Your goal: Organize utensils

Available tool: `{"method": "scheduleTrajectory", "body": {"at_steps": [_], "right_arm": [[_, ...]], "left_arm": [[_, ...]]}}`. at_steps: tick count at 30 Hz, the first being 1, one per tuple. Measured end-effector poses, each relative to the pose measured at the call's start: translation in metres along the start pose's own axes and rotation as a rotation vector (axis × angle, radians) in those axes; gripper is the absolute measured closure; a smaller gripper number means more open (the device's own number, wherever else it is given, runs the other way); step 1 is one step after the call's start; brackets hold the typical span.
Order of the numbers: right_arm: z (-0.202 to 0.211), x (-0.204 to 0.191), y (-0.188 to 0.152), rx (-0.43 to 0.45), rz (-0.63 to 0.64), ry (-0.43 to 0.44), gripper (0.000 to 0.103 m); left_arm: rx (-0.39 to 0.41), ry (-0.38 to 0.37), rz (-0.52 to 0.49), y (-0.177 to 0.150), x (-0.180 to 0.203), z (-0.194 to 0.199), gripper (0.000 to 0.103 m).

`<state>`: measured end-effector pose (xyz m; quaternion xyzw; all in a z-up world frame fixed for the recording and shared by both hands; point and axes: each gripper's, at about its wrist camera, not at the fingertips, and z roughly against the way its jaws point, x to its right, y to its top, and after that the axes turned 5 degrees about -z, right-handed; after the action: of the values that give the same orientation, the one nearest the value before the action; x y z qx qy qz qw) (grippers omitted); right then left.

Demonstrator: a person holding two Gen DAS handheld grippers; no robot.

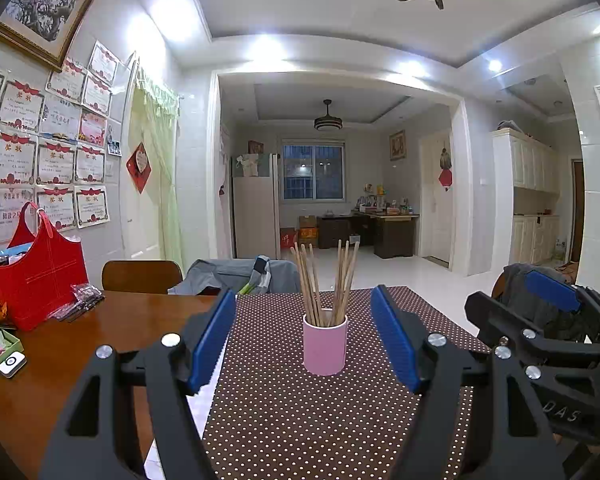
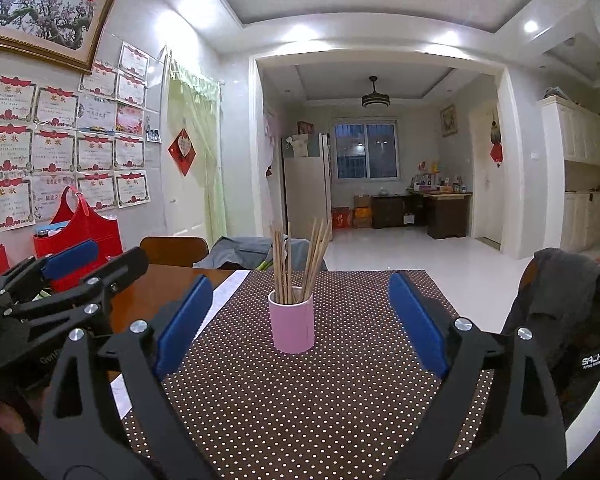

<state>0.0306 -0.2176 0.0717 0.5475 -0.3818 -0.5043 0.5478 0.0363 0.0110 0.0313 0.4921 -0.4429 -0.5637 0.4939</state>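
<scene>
A pink cylindrical cup [image 1: 325,346] full of thin wooden chopsticks [image 1: 324,280] stands upright on the brown dotted cloth [image 1: 300,420] covering the wooden surface [image 1: 60,340]. The left gripper [image 1: 304,340] and the right gripper [image 2: 300,320] both stand wide open and empty, the cup ahead of them, untouched.

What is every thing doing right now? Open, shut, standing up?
Pink round cup: upright on the dotted mat, holding sticks.
Wooden chopsticks: standing in it, fanned out.
Left gripper: open, empty.
Right gripper: open, empty.
Red bag: upright, open-topped.
</scene>
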Motion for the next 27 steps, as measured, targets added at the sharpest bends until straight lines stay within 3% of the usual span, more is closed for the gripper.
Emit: {"method": "scheduleTrajectory", "body": {"at_steps": [27], "right_arm": [[-0.0032,0.0015,0.0012,-0.015,-0.013,-0.001,0.014]], "left_arm": [[0.005,0.007,-0.012,0.0003,-0.0011,0.0022,0.034]]}}
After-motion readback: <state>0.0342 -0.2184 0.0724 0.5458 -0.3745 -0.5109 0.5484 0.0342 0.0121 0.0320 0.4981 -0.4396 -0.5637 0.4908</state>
